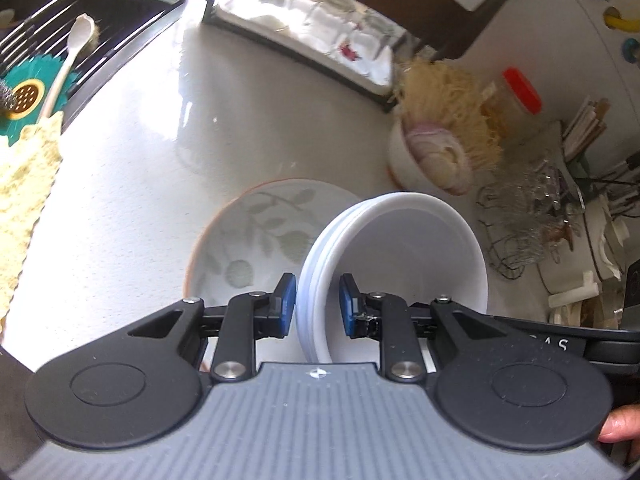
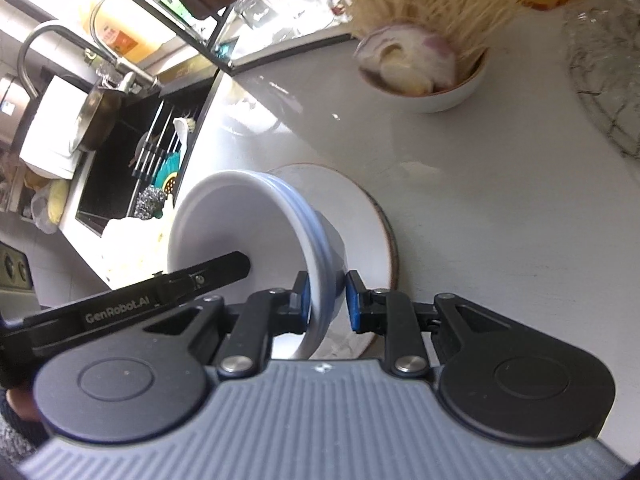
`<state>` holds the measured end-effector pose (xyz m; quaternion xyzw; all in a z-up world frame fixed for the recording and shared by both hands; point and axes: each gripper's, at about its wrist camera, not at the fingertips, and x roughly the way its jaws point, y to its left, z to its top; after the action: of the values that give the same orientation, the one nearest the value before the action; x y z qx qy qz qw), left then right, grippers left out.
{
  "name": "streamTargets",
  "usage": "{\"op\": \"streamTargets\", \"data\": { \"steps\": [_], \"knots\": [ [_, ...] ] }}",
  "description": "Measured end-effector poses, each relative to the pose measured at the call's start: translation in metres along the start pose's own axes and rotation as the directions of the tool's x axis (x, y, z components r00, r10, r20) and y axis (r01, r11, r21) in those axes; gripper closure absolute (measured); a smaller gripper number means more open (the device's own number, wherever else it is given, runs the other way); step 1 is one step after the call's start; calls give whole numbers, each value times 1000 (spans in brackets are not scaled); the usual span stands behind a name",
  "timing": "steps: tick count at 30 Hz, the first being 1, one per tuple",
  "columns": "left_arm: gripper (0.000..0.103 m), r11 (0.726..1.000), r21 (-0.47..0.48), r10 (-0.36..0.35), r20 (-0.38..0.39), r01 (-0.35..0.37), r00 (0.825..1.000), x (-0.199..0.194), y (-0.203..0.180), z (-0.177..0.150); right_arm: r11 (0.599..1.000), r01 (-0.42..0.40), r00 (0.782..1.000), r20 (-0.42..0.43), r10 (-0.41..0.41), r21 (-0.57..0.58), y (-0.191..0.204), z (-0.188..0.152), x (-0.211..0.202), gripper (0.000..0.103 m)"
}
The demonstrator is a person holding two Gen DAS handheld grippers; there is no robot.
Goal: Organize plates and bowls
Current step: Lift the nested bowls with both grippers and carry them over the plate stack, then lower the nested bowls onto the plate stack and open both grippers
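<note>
Counter [image 1: 132, 184]: white, glossy, mostly bare in the middle. Sink [image 1: 112, 12] on its far-left side in the left view, glass rack at the back, noodle bowl [image 1: 432, 152] off to the right.

Plate [image 1: 256, 228]: leaf pattern, brown rim, flat on the counter. It sits directly under and behind the bowls in both views, so that's my guess for the drop target.

Bowls [image 1: 404, 256]: nested white stack, at least three rims visible, carried between both grippers and tipped a bit. Opening faces up, toward the cameras. Can't tell if the base is already touching the plate; the right view suggests it's over or just on it, roughly centred.

Left gripper [image 1: 318, 304]: nearly closed, blue pads pinching the stacked rims on the stack's left wall, one finger inside, one outside.

Right gripper [image 2: 327, 300]: same pinch on the opposite wall, jaws narrow, clamped on the rim edge [image 2: 320, 264].

Key relation: the two grips are on opposite rim sides, stack axis near vertical, plate straight below. Both hands equally near. Likely next: lower evenly, keep the stack level, then release both together. Uneven release could tip or un-nest the stack.
</note>
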<state>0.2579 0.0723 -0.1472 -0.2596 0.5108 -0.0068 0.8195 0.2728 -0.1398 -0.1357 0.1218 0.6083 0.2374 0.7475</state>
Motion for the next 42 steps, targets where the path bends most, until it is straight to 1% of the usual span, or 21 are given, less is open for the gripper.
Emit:
{"op": "streamTargets", "data": {
  "steps": [4, 7, 14, 18, 20, 22, 25, 30, 32, 35, 39, 42],
  "knots": [
    [77, 1000, -1, 13, -20, -13, 1000, 7, 11, 2, 1000, 12, 1000, -14, -12, -2, 7, 0, 14, 81],
    [77, 1000, 10, 9, -39, -9, 999, 12, 17, 3, 1000, 27, 1000, -11, -27, 3, 10, 0, 19, 81],
    [77, 998, 46, -28, -95, 33, 995, 23, 28, 5, 995, 54, 998, 10, -55, 82, 4, -7, 23, 81],
    [76, 995, 75, -52, -115, 61, 992, 24, 32, 8, 989, 79, 996, 41, -85, 125, 3, -11, 21, 81],
    [62, 994, 79, -59, -129, 70, 990, 25, 35, 11, 985, 89, 993, 60, -99, 147, 4, -13, 19, 81],
    [59, 993, 89, -67, -134, 79, 989, 22, 37, 14, 980, 104, 990, 74, -118, 171, 6, -14, 17, 81],
    [58, 989, 111, -78, -131, 93, 988, 15, 38, 17, 974, 119, 985, 104, -140, 191, 10, -16, 10, 81],
    [58, 983, 165, -66, -79, 78, 995, 2, 30, 25, 972, 120, 976, 158, -153, 201, 14, -22, -1, 81],
    [58, 981, 177, -69, -53, 77, 996, -7, 27, 27, 975, 111, 973, 180, -146, 191, 16, -24, -7, 81],
    [58, 975, 215, -51, -5, 50, 999, -25, 20, 27, 981, 104, 964, 225, -140, 165, 20, -27, -19, 81],
    [58, 970, 242, -35, 67, 18, 997, -52, 7, 23, 988, 97, 952, 279, -126, 118, 26, -32, -40, 81],
    [58, 966, 257, -27, 122, -6, 992, -76, -4, 16, 993, 100, 941, 318, -115, 63, 34, -36, -57, 81]
  ]
}}
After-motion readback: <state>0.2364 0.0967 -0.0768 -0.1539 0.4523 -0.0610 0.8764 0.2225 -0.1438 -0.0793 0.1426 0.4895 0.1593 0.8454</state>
